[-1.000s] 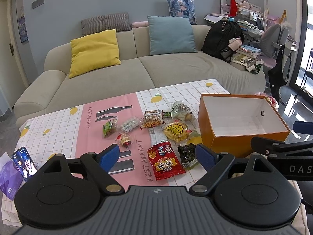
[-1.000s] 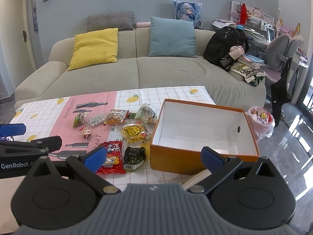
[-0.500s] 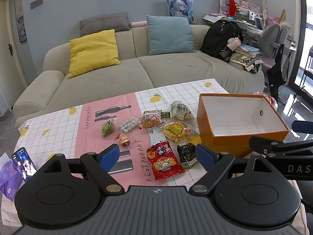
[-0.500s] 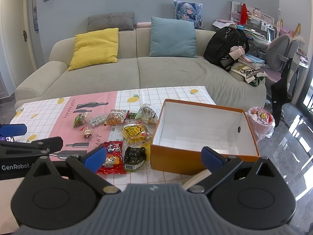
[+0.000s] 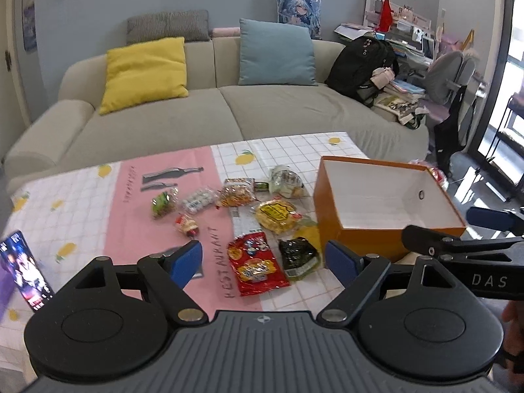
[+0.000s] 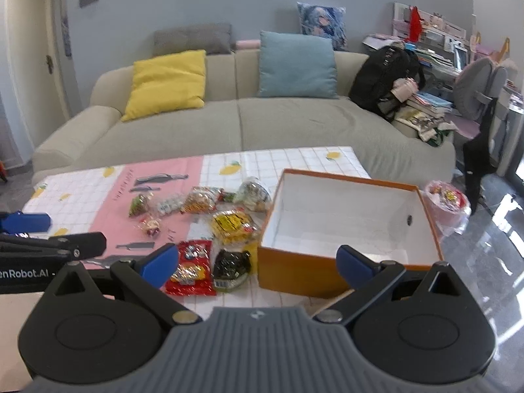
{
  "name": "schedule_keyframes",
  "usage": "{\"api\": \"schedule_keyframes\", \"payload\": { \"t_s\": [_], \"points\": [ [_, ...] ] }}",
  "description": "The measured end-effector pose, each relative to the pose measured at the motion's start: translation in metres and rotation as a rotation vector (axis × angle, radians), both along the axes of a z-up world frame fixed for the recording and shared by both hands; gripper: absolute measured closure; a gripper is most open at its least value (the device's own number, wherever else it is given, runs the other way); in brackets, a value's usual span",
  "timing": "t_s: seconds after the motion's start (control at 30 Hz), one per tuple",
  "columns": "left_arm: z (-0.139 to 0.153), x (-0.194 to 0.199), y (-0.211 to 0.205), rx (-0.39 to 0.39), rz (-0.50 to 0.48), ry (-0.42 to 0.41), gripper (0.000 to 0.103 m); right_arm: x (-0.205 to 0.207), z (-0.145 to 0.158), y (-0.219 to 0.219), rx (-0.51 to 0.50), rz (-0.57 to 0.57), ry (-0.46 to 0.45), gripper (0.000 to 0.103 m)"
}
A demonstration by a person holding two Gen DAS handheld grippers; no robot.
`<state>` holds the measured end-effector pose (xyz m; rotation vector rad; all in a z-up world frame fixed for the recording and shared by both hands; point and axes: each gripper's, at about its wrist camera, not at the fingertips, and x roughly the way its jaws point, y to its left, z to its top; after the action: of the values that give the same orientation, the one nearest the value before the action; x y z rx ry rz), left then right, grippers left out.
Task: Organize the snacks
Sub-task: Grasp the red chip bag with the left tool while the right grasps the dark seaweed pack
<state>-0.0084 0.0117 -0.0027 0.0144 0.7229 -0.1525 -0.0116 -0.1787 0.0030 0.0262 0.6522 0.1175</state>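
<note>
Left gripper (image 5: 263, 257) fingers are closing, nothing between them; right gripper (image 6: 258, 260) fingers stand apart. Snacks (image 5: 255, 262) lie left of the box (image 5: 386, 203).

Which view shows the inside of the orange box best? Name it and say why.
The right wrist view: the orange box lies nearly centred there, its white floor and walls open to the camera, nothing inside. The left wrist view shows the orange box off to the right, with the right gripper crossing its near corner.

An empty orange box (image 6: 327, 270) sits right of scattered snack packets (image 6: 209, 216) on the table (image 6: 294, 160). The right gripper (image 6: 257, 260) hangs near, jaws wide, holding nothing.
</note>
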Motion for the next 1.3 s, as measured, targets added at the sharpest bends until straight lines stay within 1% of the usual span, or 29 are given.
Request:
{"api": "schedule_keyframes", "payload": {
  "t_s": [0.07,0.1,0.13,0.17,0.2,0.23,0.27,0.3,0.33,0.4,0.47,0.53,0.6,0.7,0.83,0.93,1.07,1.17,1.3],
  "points": [
    [-0.004,0.004,0.003,-0.006,-0.014,0.015,0.014,0.002,-0.003,-0.001,0.0,0.013,-0.021,0.003],
    [-0.006,0.005,0.003,-0.009,-0.025,0.025,0.022,0.005,-0.004,-0.001,-0.004,0.02,-0.024,0.003],
    [-0.008,0.007,0.005,-0.017,-0.037,0.035,0.026,0.008,-0.006,-0.001,-0.006,0.028,-0.023,0.004],
    [-0.011,0.01,0.007,-0.028,-0.043,0.048,0.027,0.01,-0.007,-0.001,-0.007,0.038,-0.022,0.005],
    [-0.014,0.012,0.009,-0.04,-0.045,0.065,0.029,0.013,-0.009,0.0,-0.008,0.051,-0.022,0.009],
    [-0.017,0.015,0.012,-0.053,-0.044,0.08,0.031,0.016,-0.01,0.0,-0.011,0.059,-0.016,0.015],
    [-0.02,0.017,0.014,-0.07,-0.043,0.091,0.031,0.019,-0.012,0.001,-0.013,0.065,-0.012,0.019],
    [-0.022,0.019,0.017,-0.082,-0.04,0.097,0.031,0.022,-0.013,0.002,-0.018,0.075,-0.009,0.028],
    [-0.024,0.021,0.019,-0.092,-0.034,0.102,0.031,0.024,-0.015,0.004,-0.026,0.083,-0.009,0.033],
    [-0.026,0.025,0.022,-0.099,-0.026,0.109,0.031,0.028,-0.02,0.007,-0.037,0.089,-0.004,0.036],
    [-0.029,0.029,0.024,-0.104,-0.024,0.113,0.029,0.035,-0.026,0.01,-0.024,0.101,0.016,0.037],
    [-0.032,0.035,0.026,-0.107,-0.011,0.119,0.022,0.04,-0.033,0.013,-0.025,0.108,0.035,0.038],
    [-0.036,0.042,0.028,-0.108,0.001,0.127,0.019,0.048,-0.04,0.017,-0.019,0.108,0.056,0.038],
    [-0.043,0.056,0.03,-0.115,0.016,0.147,0.018,0.058,-0.049,0.022,0.004,0.11,0.07,0.036],
    [-0.053,0.074,0.033,-0.135,0.02,0.171,0.018,0.075,-0.063,0.03,0.001,0.092,0.091,0.035],
    [-0.062,0.089,0.033,-0.134,0.018,0.186,0.018,0.085,-0.076,0.035,-0.007,0.079,0.11,0.035],
    [-0.075,0.11,0.036,-0.121,0.008,0.239,0.016,0.1,-0.095,0.038,-0.016,0.071,0.151,0.035],
    [-0.091,0.128,0.042,-0.11,0.013,0.287,0.014,0.112,-0.11,0.042,-0.016,0.061,0.183,0.035],
    [-0.113,0.149,0.057,-0.146,0.042,0.348,0.014,0.129,-0.126,0.052,-0.031,0.04,0.21,0.035]
  ]
}}
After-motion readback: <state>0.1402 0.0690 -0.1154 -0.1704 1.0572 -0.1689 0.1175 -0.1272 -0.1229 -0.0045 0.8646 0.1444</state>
